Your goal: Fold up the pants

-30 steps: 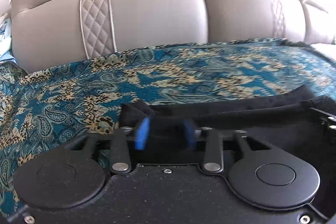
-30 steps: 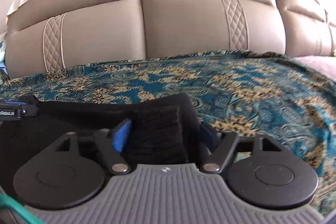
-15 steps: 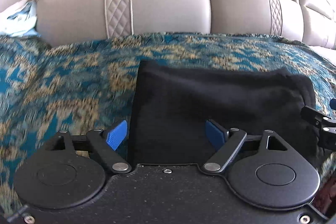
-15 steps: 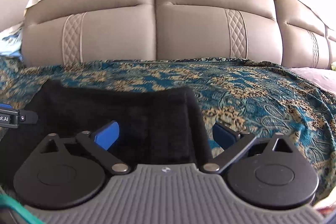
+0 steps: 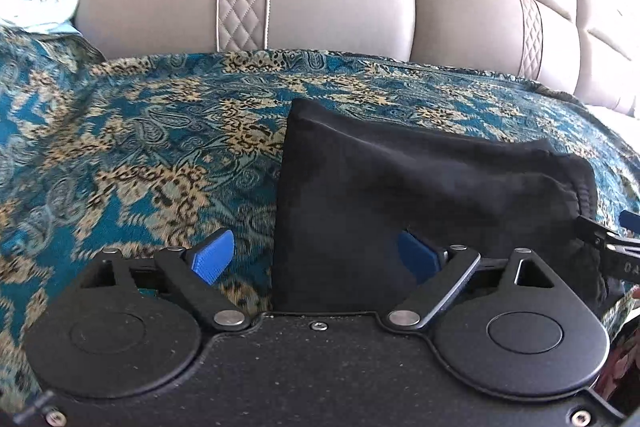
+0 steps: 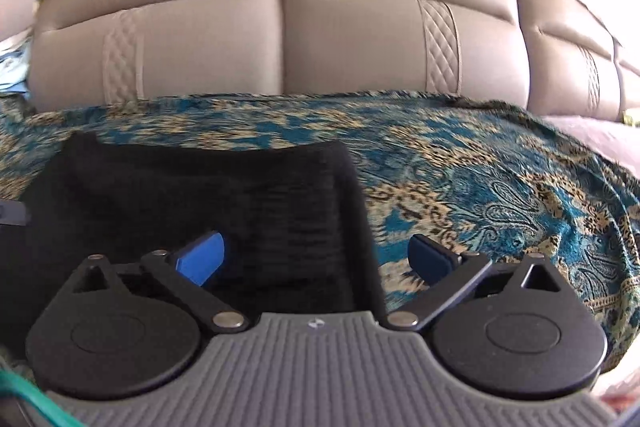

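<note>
The black pants [image 5: 420,187] lie folded in a flat rectangle on the teal patterned bedspread [image 5: 140,155]. My left gripper [image 5: 316,259] hovers over the pants' left edge with its jaws opening. Its blue pads [image 5: 212,261] stand wide apart and press on nothing, and the cloth edge lies below the gap. In the right wrist view the pants [image 6: 200,195] fill the lower left. My right gripper [image 6: 316,261] is open over their right edge, with its left pad above the cloth and its right pad above the bedspread. The right gripper's tip [image 5: 608,247] shows at the left wrist view's right edge.
A padded beige headboard [image 6: 280,39] rises behind the bedspread [image 6: 500,195]. Crumpled light blue and white cloth [image 5: 44,3] lies at the far left by the headboard. A green cable [image 6: 36,403] crosses the lower left corner of the right wrist view.
Both grippers have opened and let go of the pants' edge, then drawn back. The pants now lie spread flat, and the left gripper has shifted left across the bedspread.
</note>
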A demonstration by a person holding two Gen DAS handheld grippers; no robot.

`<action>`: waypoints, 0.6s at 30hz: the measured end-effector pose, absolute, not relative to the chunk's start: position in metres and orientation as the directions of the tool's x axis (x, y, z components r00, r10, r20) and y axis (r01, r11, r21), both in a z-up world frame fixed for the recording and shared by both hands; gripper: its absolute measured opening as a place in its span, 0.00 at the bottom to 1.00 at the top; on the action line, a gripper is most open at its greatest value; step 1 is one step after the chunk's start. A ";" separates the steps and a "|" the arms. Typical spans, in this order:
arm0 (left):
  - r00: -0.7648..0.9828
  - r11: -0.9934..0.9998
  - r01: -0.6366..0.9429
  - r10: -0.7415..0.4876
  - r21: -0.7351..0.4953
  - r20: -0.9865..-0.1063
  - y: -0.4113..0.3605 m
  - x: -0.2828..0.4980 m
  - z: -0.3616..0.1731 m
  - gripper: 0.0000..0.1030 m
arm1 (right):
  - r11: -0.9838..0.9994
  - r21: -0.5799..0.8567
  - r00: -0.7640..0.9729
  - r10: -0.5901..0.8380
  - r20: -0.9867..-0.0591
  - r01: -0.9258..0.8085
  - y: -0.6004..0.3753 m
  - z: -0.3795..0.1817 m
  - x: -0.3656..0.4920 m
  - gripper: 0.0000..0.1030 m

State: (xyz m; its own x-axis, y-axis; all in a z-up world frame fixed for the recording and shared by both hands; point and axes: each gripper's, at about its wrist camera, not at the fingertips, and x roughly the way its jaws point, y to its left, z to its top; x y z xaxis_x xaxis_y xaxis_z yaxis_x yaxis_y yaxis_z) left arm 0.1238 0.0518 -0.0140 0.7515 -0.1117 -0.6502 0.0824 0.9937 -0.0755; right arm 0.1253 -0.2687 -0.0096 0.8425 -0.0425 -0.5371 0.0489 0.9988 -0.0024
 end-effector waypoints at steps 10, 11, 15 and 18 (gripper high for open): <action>0.701 0.976 0.131 -0.217 -0.177 -0.679 0.070 0.174 -0.028 0.75 | 0.983 0.158 0.781 0.171 -0.601 -0.094 -0.297 -0.027 0.178 0.92; 0.702 0.974 0.140 -0.225 -0.179 -0.676 0.070 0.178 -0.028 0.68 | 0.982 0.150 0.779 0.181 -0.601 -0.113 -0.296 -0.028 0.181 0.91; 0.688 0.956 0.188 -0.291 -0.224 -0.665 0.072 0.192 -0.027 0.46 | 0.975 0.165 0.778 0.220 -0.589 -0.150 -0.299 -0.026 0.188 0.83; 0.673 0.940 0.214 -0.339 -0.265 -0.657 0.077 0.198 -0.028 0.48 | 0.973 0.169 0.781 0.229 -0.581 -0.160 -0.300 -0.026 0.187 0.77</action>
